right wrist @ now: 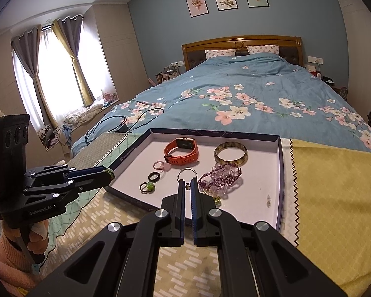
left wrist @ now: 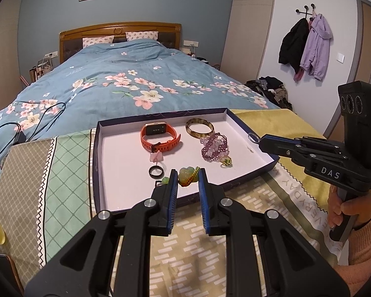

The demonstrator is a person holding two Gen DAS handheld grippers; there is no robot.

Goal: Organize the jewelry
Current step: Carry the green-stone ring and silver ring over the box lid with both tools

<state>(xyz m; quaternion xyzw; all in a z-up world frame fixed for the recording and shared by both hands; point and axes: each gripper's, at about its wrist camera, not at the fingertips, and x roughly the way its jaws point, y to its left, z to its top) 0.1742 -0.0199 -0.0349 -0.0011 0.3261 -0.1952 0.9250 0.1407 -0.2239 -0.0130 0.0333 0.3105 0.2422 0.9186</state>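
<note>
The left tool [left wrist: 188,173] pinches a green beaded charm [left wrist: 187,176] over the tray's [left wrist: 126,153] near edge; the right tool [right wrist: 187,184], closed tight, grips a silver ring [right wrist: 184,173].

Patterned cloth-covered surface [left wrist: 210,247] under a shallow tray [left wrist: 97,168].

I take the tray [right wrist: 282,173] as my mark. It lies on a cloth [right wrist: 334,185], and behind it runs the bed [right wrist: 247,94]. At the tray's back lie the watch [right wrist: 181,152] and, to its right, the bangle [right wrist: 230,152]. Just before the bangle lies the beaded bracelet [right wrist: 221,178]. Near the tray's front left lie a ring [right wrist: 153,176] and a small beaded piece [right wrist: 148,187] (close together). My right gripper [right wrist: 188,185] holds a metal ring [right wrist: 185,173] over the tray's front; my left gripper [left wrist: 188,175] holds a beaded charm [left wrist: 188,176] over its front edge.
</note>
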